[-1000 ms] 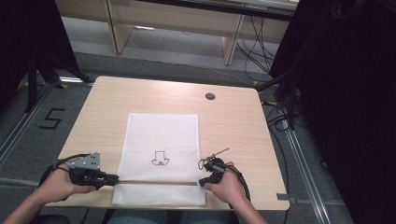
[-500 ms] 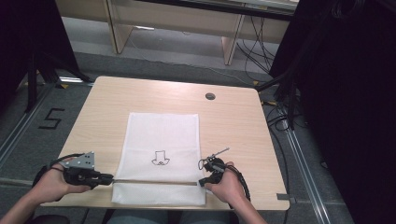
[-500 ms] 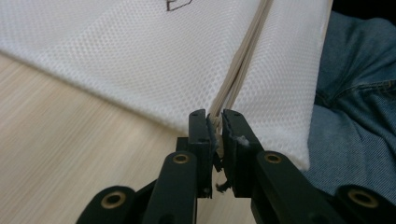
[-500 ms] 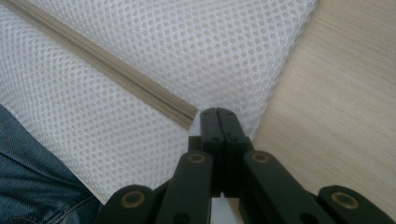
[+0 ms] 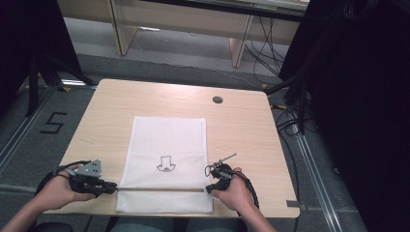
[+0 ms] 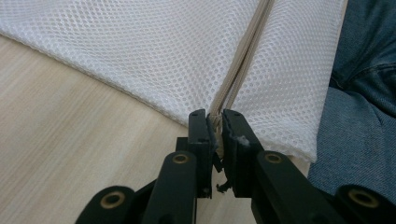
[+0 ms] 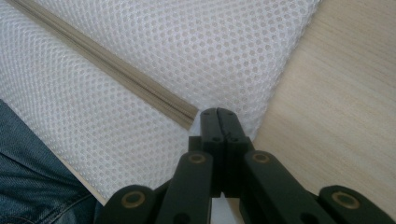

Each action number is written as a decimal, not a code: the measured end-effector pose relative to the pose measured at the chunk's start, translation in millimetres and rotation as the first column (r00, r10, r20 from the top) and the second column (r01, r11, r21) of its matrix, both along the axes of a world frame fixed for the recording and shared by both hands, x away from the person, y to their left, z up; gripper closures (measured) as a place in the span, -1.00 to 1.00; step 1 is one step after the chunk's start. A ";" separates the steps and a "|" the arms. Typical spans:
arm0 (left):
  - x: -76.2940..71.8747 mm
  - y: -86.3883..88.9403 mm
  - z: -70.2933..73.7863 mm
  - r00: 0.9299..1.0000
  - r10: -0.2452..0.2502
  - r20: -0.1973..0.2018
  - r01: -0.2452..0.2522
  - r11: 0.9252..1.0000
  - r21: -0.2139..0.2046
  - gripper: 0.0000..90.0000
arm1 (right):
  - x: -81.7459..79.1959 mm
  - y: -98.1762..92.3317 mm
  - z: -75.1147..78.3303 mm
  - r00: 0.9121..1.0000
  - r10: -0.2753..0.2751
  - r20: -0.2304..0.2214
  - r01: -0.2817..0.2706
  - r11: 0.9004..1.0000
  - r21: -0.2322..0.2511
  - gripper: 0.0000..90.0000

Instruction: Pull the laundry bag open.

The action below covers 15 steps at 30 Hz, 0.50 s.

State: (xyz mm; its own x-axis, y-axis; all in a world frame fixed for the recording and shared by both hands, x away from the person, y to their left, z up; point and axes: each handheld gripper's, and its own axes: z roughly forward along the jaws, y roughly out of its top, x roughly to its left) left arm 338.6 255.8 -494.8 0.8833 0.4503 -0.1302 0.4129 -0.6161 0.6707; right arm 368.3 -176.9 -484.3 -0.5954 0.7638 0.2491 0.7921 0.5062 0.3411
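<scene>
Bag: white mesh bag (image 5: 167,162) flat on the table (image 5: 241,125), lying from 12 to 6 o'clock in the high view, near end over the table's near edge
Zip: beige zip (image 5: 159,189) crossing the bag from 9 to 3 o'clock, close to the near end
Left gripper: left gripper (image 6: 215,122) at 9 o'clock of the bag, jaws pinching the zip's end, beige tape caught between the pads
Right gripper: right gripper (image 7: 217,112) at 3 o'clock, jaws pressed together at the other end of the zip; whether on the pull, the tape or mesh, cannot tell
Step, as judged: zip held taut at both ends, ready for sliding
Advice: keep the left pinch firm and still as anchor; draw the right along the zip's own line toward 9 o'clock, low over the table; avoid lifting or twisting, else mesh bunches and the slider jams
Risk: tape slipping from the left pads
</scene>
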 end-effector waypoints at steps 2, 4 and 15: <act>0.4 -1.0 0.4 1.000 0.004 0.001 -0.004 1.000 0.009 0.82 | -0.5 -0.1 -0.3 1.000 -0.006 -0.005 0.006 1.000 -0.001 1.00; 0.1 -2.5 0.2 1.000 0.012 -0.007 -0.012 1.000 0.004 0.82 | -1.3 0.6 -1.0 1.000 -0.009 0.027 0.009 1.000 0.002 1.00; 1.8 -0.7 7.7 0.997 0.076 0.007 -0.076 0.996 -0.047 0.64 | -3.1 0.6 0.4 0.999 0.006 0.039 -0.006 1.000 -0.005 1.00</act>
State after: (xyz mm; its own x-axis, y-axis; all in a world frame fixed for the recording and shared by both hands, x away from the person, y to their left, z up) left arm 340.4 255.1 -487.1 0.8481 0.5095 -0.1453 0.4514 -0.5512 0.7017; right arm 365.2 -176.3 -483.8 -0.6089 0.7614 0.2223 0.7754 0.5123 0.3693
